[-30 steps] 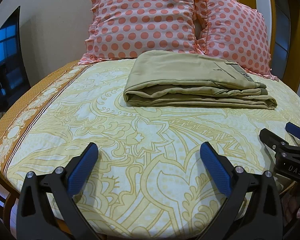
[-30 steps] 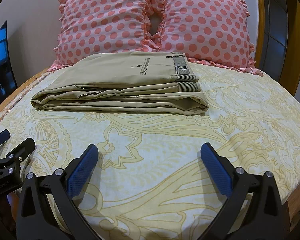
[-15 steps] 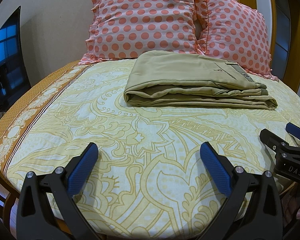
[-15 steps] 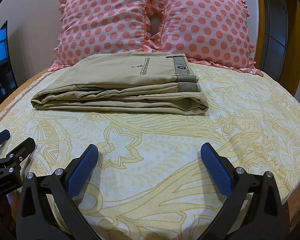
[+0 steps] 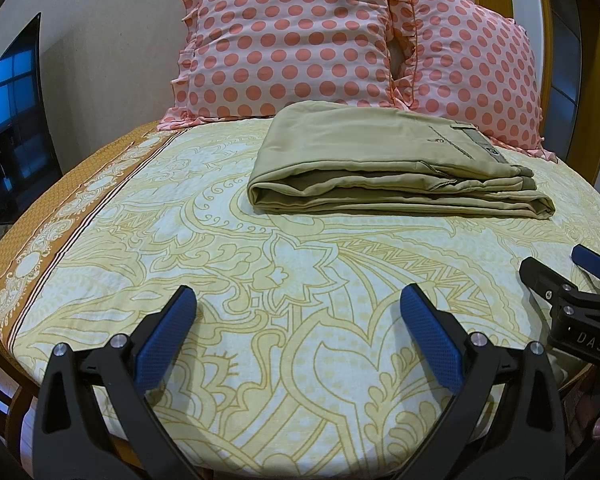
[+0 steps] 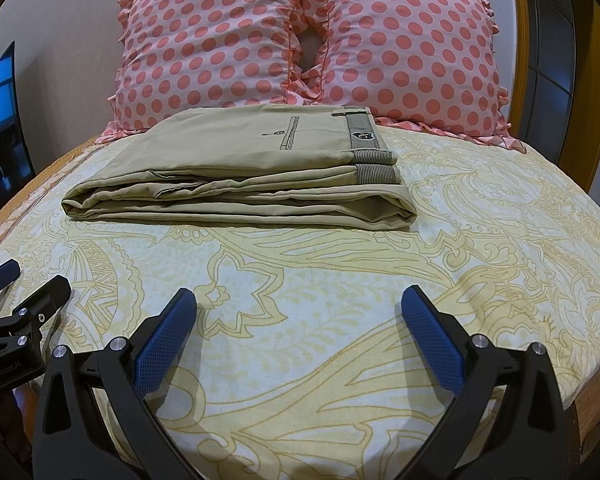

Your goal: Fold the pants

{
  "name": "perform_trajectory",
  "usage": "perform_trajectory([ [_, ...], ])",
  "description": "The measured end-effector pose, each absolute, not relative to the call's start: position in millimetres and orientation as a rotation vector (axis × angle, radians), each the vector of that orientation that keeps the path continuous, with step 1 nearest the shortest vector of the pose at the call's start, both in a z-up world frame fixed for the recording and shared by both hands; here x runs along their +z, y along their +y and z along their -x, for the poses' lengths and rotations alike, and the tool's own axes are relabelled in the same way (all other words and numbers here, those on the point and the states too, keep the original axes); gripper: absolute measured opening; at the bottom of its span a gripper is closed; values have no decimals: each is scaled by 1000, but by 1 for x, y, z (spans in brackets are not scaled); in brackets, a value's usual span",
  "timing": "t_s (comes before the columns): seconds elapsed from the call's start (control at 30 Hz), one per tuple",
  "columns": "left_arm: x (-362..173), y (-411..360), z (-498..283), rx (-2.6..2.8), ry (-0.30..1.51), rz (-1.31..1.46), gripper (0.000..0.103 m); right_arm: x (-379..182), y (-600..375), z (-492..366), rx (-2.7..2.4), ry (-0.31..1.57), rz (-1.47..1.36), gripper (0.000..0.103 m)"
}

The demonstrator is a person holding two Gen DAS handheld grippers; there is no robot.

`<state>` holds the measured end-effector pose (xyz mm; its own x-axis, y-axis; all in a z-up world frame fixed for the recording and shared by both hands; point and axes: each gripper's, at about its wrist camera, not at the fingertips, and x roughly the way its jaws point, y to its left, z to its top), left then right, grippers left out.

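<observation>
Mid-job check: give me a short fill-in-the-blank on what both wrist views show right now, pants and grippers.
1. The khaki pants lie ____ in a flat stack on the bedsheet.
2. Behind the pants stand ____ polka-dot pillows.
3. The left gripper and right gripper both have their jaws ____.
4. Neither gripper is ____ the pants.

Missing words: folded; two; open; touching

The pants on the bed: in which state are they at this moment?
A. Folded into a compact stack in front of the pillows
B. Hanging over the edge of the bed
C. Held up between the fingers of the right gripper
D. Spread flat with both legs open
A: the pants lie in stacked layers on the bedsheet before the pillows, and both the left gripper and the right gripper are open and empty.
</observation>
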<state>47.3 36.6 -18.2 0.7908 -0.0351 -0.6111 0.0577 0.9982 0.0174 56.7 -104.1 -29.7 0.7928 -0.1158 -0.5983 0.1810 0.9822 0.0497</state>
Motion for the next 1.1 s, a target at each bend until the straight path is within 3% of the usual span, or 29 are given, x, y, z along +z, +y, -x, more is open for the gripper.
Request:
perform_trajectory([
  [1.1,-16,38,-47,-46,653,-31,101,-30,-104,-57,-159,634,-106,102],
])
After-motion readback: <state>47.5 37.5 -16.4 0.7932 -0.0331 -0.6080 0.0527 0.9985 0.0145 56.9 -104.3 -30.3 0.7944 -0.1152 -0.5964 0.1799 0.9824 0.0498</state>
